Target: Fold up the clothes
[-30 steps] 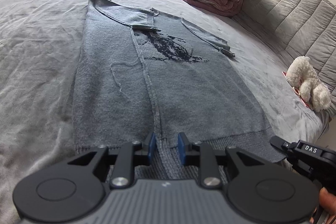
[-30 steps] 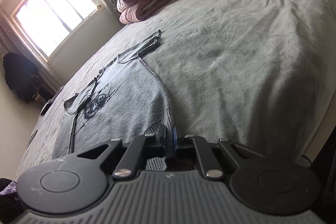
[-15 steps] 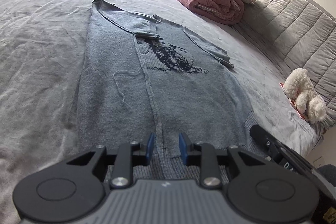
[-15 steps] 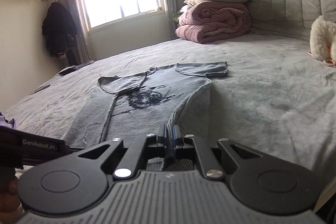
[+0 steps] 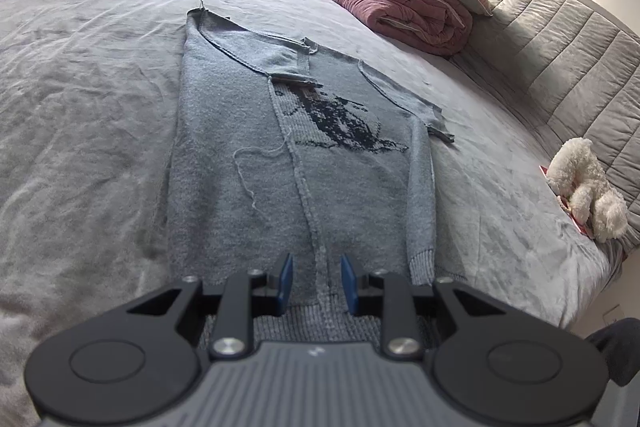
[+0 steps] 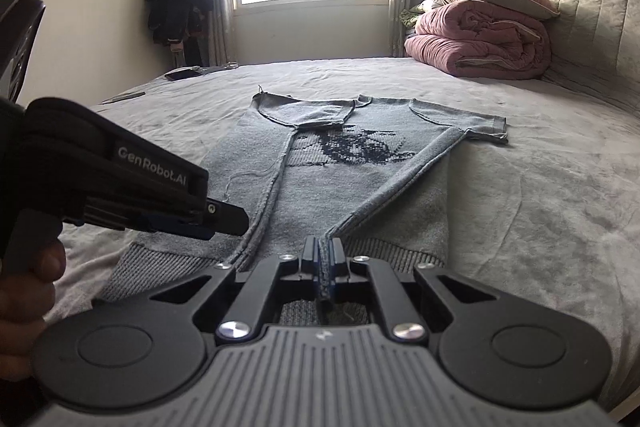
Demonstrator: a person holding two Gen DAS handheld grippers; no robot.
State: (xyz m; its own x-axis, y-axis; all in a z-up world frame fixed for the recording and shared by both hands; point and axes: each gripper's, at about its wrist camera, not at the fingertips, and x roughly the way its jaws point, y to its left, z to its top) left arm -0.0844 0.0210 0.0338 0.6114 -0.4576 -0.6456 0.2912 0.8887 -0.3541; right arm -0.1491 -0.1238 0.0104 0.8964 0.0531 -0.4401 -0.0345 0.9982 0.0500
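The sweater [image 6: 320, 183] looks soft, floppy knit, so grab edges. Right gripper [image 6: 325, 259] is pinched tight on its hem; left gripper [image 5: 316, 281] sits part-open over the hem, holding nothing.

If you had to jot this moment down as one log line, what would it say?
step: folding sweater on bed | right tongs: shut on sweater edge, lifted | left tongs: open over hem | left side already folded in

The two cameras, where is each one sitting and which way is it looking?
Left wrist: sits on the left gripper, looking up the sweater toward the headboard; only its own fingers show.
Right wrist: sits on the right gripper, shut on the sweater's side edge, facing the window; a hand shows.
Shared: sweater, pink quilt.
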